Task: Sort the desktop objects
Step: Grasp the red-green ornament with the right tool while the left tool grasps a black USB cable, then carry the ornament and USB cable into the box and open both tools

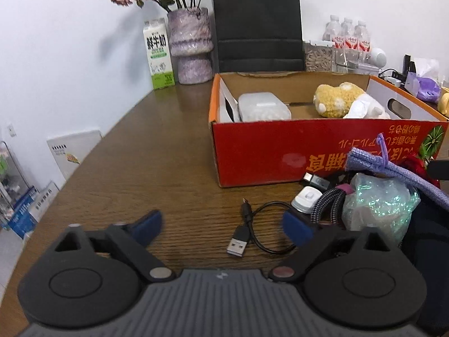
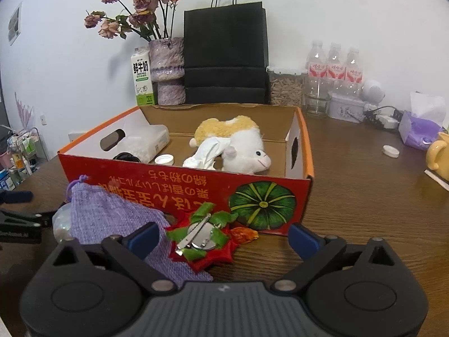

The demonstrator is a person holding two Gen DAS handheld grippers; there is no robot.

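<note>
Where white walls meet, cluttered wooden table [image 1: 157,151].

Both wrist views low over table [image 1: 168,154], near, facing shared box [image 2: 196,185]

A red cardboard box [image 2: 179,185] stands open-topped on the wooden desk, holding a plush sheep [image 2: 247,148], crumpled tissue [image 2: 207,151], a white cap [image 2: 164,159] and a clear plastic case [image 2: 146,143]. At its six o'clock lie a lavender knit pouch [image 2: 112,216], a red-and-green felt brooch [image 2: 200,238], face down, and, toward seven o'clock, a short black USB cable [image 1: 252,224].
</note>
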